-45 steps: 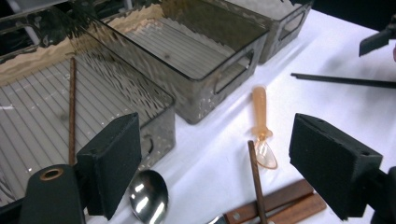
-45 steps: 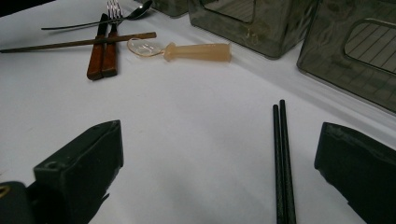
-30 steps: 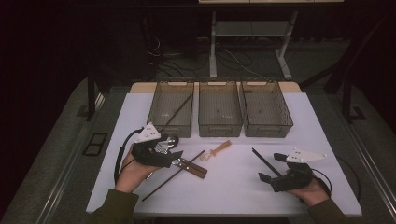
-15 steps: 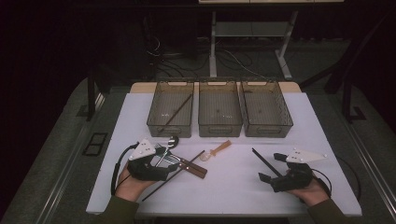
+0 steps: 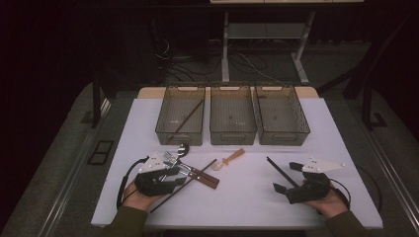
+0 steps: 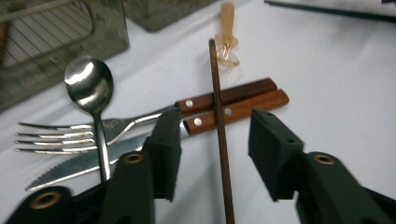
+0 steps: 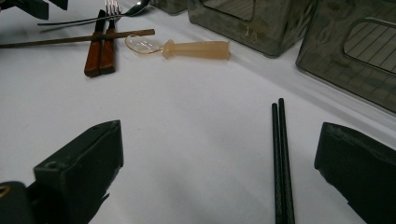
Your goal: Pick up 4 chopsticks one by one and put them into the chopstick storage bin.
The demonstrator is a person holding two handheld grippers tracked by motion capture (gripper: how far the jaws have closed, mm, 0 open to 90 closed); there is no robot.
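White table (image 5: 257,197) carries three mesh bins (image 5: 232,116), right gripper (image 5: 289,183) jaws wide apart beside black chopsticks (image 7: 281,158), left gripper (image 6: 212,144) jaws apart straddling a brown chopstick (image 6: 219,130) lying across wood-handled knife (image 6: 233,109) and fork (image 6: 60,133).

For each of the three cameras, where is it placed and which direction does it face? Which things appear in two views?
High view: above the person's side, facing forward and down on the table; both forearms enter from below.
Left gripper view: rides the left hand-held gripper, facing the brown chopstick between its open jaws.
Right gripper view: rides the right hand-held gripper, facing the black chopsticks and bins.
Shared: the wooden-handled knife and fork show in both gripper views.
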